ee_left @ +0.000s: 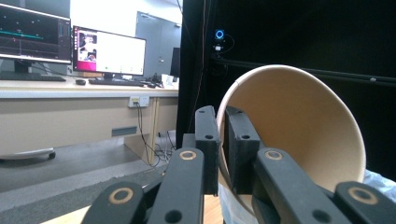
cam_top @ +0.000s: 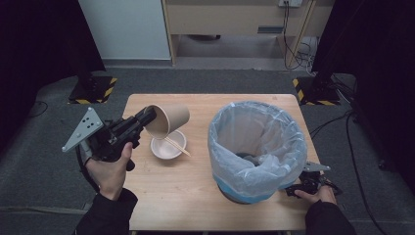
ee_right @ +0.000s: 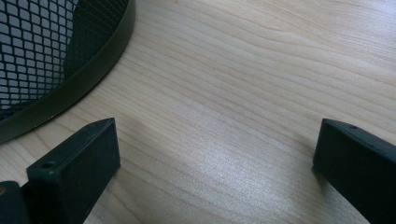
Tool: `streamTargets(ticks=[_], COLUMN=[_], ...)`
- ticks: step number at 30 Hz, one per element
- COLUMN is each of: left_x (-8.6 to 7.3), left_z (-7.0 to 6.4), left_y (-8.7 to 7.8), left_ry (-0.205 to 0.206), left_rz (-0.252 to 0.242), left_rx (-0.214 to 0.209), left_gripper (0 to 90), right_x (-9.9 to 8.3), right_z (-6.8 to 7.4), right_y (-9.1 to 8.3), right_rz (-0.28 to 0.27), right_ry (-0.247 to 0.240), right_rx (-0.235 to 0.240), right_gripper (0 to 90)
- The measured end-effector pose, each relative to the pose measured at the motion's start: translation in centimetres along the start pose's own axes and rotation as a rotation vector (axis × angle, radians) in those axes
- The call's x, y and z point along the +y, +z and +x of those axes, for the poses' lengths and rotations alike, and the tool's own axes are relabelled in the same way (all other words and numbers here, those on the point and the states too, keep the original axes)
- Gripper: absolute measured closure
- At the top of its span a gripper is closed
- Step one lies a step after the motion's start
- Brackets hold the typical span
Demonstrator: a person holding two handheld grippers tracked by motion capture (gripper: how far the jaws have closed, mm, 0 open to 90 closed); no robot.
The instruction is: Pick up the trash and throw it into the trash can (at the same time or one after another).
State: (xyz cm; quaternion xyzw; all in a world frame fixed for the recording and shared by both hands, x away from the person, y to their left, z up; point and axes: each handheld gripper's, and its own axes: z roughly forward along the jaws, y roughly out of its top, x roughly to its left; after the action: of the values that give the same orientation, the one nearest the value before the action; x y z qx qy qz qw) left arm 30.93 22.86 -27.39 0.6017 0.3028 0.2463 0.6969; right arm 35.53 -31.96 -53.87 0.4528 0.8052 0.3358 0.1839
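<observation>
My left gripper (cam_top: 149,117) is shut on the rim of a tan paper cup (cam_top: 169,120), which it holds tilted on its side above a small white bowl (cam_top: 166,148). A wooden stick (cam_top: 177,146) lies across the bowl. In the left gripper view the jaws pinch the cup's wall (ee_left: 299,126) between them, at the gripper (ee_left: 223,149). My right gripper (cam_top: 293,188) rests low on the table beside the bin's base; in the right gripper view it (ee_right: 212,158) stands wide open over bare wood (ee_right: 224,93).
A black mesh waste bin (cam_top: 257,147) lined with a pale blue bag stands on the right half of the wooden table (cam_top: 186,196); its base rim (ee_right: 70,88) is close to the right gripper. Dark floor surrounds the table.
</observation>
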Motion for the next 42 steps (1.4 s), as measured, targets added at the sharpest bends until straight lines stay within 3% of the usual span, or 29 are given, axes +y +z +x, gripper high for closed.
streamTargets(ticks=[19,33,42], left_x=[1.2,1.6,1.1], left_z=[-2.1,-5.4,-7.4], left_y=[3.1,7.5,10.4], left_ry=[0.024,0.029,0.035], left_rz=[-0.018,-0.023,0.014], left_rx=[-0.06,-0.154,-0.206], left_gripper=[84.2,84.3,84.3], right_x=[0.0,0.0,0.0], right_z=[0.0,0.0,0.0], right_y=[0.0,0.0,0.0], right_rz=[0.0,0.0,0.0], right_ry=[0.0,0.0,0.0], right_rx=[0.0,0.0,0.0], right_gripper=[0.8,0.8,0.8])
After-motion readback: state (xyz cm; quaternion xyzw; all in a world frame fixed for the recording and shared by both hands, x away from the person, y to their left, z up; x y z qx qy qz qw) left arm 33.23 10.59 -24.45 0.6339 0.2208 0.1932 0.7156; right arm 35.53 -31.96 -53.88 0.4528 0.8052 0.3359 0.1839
